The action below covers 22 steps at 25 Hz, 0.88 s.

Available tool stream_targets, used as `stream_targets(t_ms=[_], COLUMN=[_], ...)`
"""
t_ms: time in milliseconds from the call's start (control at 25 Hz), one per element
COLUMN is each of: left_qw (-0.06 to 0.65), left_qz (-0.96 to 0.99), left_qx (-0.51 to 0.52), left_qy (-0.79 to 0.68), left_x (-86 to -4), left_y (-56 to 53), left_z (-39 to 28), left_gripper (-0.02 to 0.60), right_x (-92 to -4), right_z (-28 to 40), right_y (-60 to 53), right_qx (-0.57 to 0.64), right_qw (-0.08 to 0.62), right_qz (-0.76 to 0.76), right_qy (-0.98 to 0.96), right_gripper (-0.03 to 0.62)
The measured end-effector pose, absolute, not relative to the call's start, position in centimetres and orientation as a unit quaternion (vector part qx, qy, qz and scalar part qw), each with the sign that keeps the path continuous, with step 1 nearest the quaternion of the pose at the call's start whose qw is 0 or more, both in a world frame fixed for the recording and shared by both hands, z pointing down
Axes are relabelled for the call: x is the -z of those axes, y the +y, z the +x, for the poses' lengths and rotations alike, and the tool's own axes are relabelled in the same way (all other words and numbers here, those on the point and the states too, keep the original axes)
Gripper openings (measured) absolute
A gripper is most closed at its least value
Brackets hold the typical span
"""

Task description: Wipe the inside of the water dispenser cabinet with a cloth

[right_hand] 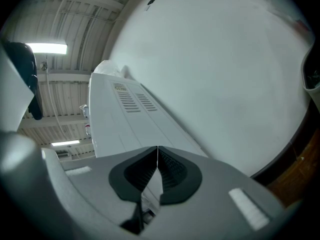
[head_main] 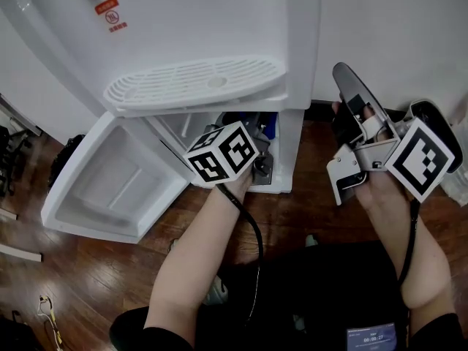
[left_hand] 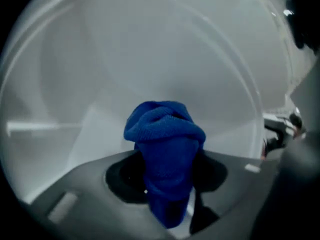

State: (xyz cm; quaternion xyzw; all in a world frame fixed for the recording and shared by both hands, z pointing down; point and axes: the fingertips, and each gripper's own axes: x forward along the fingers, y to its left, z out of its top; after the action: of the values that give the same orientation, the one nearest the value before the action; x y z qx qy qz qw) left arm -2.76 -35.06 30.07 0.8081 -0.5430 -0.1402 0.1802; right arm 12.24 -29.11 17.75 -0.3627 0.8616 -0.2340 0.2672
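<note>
On the water dispenser [head_main: 219, 20], an illegible red label [head_main: 110, 14].

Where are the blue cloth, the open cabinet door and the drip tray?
blue cloth [left_hand: 165, 134], left gripper view, its bunched top.
cabinet door [head_main: 110, 187], head view, its recessed inner panel.
drip tray [head_main: 194, 82], head view, its slotted grille.

Office-type rm: water dispenser [head_main: 183, 28], wood flr [head_main: 95, 269]

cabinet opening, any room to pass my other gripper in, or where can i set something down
Opening is crowded: the left gripper and blue cloth occupy it. Bare spots: the inside of the open door, and floor between cabinet and right gripper.
</note>
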Motion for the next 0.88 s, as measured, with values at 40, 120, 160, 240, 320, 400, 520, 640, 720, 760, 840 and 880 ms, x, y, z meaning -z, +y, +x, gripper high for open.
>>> stream_targets(t_ms=[40, 120, 160, 240, 320, 400, 520, 640, 720, 760, 840, 880], left_qw=[0.212, 0.253, 0.265, 0.279, 0.289, 0.296, 0.319, 0.345, 0.342, 0.335, 0.315, 0.307], left_qz=[0.801, 0.786, 0.78, 0.771, 0.765, 0.754, 0.716, 0.67, 0.65, 0.644, 0.632, 0.626], left_qx=[0.171, 0.217, 0.23, 0.238, 0.241, 0.263, 0.324, 0.385, 0.411, 0.419, 0.428, 0.431], left_qy=[-0.534, -0.521, -0.519, -0.52, -0.522, -0.524, -0.53, -0.533, -0.54, -0.546, -0.564, -0.573], left_x=[-30.3, -30.5, -30.6, -30.8, -30.9, -30.7, -30.7, -30.7, -30.0, -29.5, -28.4, -28.0], left_y=[-35.8, -37.0, -37.4, -37.7, -36.6, -34.4, -32.0, -32.2, -33.4, -34.1, -35.3, -35.6], left_z=[-2.9, -3.3, -3.5, -4.0, -4.1, -4.1, -4.1, -4.8, -6.1, -7.0, -9.3, -10.4], left_gripper=[0.209, 0.209, 0.209, 0.209, 0.209, 0.209, 0.209, 0.209, 0.209, 0.209, 0.209, 0.209], right_x=[-17.9, -18.0, -18.1, -18.3, -18.6, -18.6, -18.3, -18.4, -18.3, -18.3, -18.4, -18.4], right_z=[12.2, 12.2, 12.1, 11.9, 11.7, 11.6, 11.5, 11.5, 11.4, 11.3, 11.1, 11.1], right_y=[-29.1, -29.2, -29.3, -29.3, -29.3, -29.3, -29.2, -29.0, -29.0, -28.9, -29.0, -29.1], right_qx=[0.235, 0.236, 0.236, 0.237, 0.24, 0.242, 0.241, 0.244, 0.244, 0.244, 0.245, 0.246], right_qw=[0.266, 0.263, 0.262, 0.261, 0.258, 0.256, 0.256, 0.26, 0.261, 0.261, 0.259, 0.258], right_qz=[-0.363, -0.362, -0.36, -0.36, -0.362, -0.361, -0.357, -0.356, -0.354, -0.352, -0.349, -0.348], right_qy=[0.862, 0.863, 0.863, 0.864, 0.863, 0.864, 0.865, 0.864, 0.864, 0.865, 0.867, 0.867], right_gripper=[0.008, 0.008, 0.008, 0.008, 0.008, 0.008, 0.008, 0.008, 0.008, 0.006, 0.008, 0.008])
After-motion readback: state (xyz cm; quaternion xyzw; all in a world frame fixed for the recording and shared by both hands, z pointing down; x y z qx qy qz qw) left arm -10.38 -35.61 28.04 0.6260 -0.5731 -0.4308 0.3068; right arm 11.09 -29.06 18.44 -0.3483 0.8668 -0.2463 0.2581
